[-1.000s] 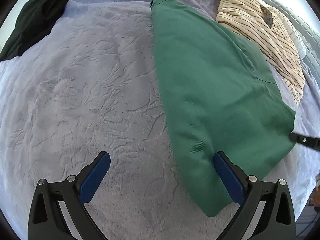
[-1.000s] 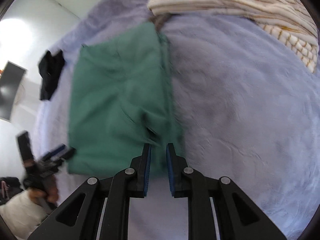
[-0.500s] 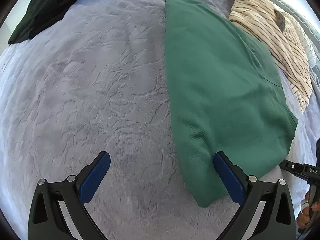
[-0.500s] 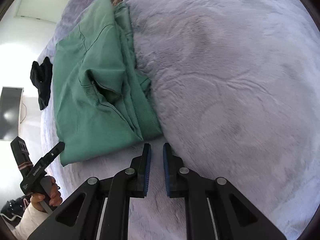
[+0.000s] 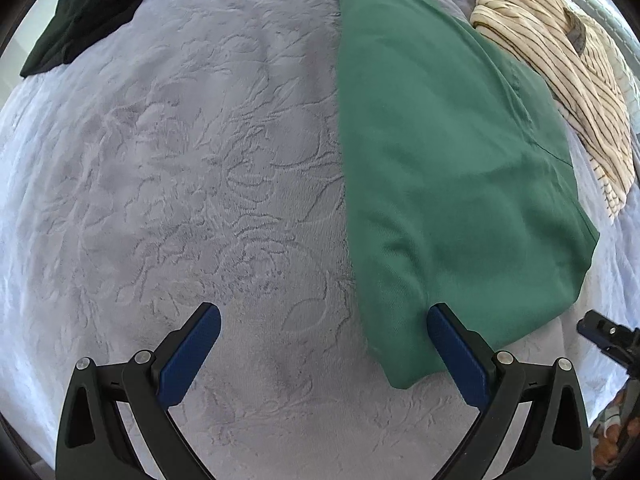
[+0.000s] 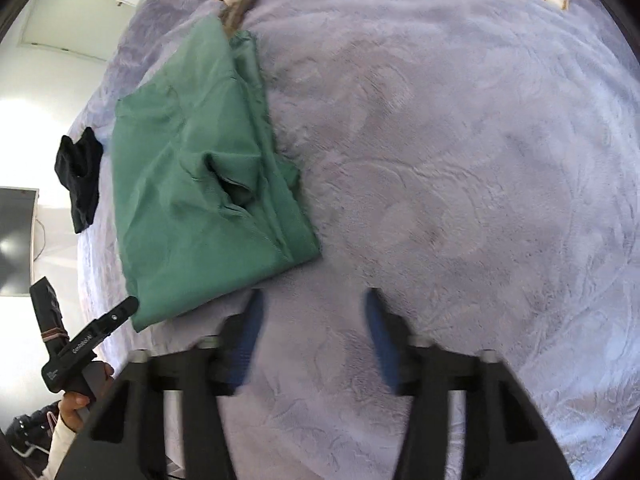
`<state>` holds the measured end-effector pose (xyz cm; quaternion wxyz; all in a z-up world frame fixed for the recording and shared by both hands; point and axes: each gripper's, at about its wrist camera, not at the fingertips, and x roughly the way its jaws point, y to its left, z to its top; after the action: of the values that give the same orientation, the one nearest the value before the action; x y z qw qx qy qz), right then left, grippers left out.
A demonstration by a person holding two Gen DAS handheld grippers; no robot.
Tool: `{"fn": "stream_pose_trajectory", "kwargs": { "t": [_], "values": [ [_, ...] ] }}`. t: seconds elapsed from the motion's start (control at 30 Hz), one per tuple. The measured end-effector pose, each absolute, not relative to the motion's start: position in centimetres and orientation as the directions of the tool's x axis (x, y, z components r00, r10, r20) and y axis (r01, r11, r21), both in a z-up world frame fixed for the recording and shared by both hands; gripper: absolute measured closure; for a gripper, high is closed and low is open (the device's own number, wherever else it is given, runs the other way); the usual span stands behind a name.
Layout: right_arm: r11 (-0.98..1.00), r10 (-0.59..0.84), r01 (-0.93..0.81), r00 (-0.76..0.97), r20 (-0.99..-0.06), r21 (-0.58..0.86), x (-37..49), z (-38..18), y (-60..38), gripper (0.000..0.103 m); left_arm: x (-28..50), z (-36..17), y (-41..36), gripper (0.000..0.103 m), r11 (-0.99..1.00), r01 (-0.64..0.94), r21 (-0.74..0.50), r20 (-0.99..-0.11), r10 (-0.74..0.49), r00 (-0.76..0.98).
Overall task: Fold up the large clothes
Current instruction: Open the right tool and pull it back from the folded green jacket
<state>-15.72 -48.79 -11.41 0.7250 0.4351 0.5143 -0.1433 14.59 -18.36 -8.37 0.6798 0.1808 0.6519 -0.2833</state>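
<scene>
— Where's the green garment (image 5: 452, 184)?
— Folded into a long slab on the lavender embossed bedspread (image 5: 192, 168), one narrow end near the bed's edge where the person stands, the other running toward a striped cream garment (image 5: 560, 80) further up the bed.
— And the left gripper (image 5: 324, 352)?
— Spread wide, nothing pinched; it points down at the bedspread, one blue pad over the garment's near corner, whether touching I can't tell.
— The right gripper (image 6: 312, 336)?
— Its jaws are opening, blurred, with only bedspread between them. The garment's open edge lies just beyond its left pad.
— Anything else on the bed?
— A black garment (image 5: 84, 12) bunched at the far corner, well apart from the green one.
</scene>
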Motion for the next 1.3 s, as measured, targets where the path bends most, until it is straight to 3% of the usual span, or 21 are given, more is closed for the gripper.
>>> {"fn": "stream_pose_trajectory", "kwargs": {
  "t": [0.47,0.57,0.73,1.1,1.3],
  "values": [
    [0.619,0.263,0.6,0.451,-0.853,0.508,-14.2,-8.6,-49.1,0.029,14.5,-8.2,-18.9,0.0,0.802,0.588,-0.108,-0.991,-0.135,0.003],
    [0.619,0.275,0.588,0.458,-0.845,0.52,-13.6,-8.3,-49.5,0.022,14.7,-8.6,-19.0,0.0,0.802,0.588,-0.104,-0.991,-0.134,0.006],
    [0.629,0.293,0.567,0.461,-0.838,0.532,-12.6,-7.7,-49.5,0.022,15.0,-8.4,-19.2,0.0,0.794,0.599,-0.104,-0.991,-0.136,0.009],
    [0.681,0.294,0.498,0.485,-0.823,0.537,-9.6,-5.9,-49.8,0.018,18.5,-7.5,-19.4,0.0,0.796,0.575,-0.19,-0.974,-0.229,-0.005],
    [0.677,0.32,0.461,0.518,-0.794,0.573,-6.2,-5.1,-52.3,0.017,20.6,-8.9,-19.7,0.0,0.797,0.521,-0.306,-0.947,-0.31,-0.083]
  ]
}}
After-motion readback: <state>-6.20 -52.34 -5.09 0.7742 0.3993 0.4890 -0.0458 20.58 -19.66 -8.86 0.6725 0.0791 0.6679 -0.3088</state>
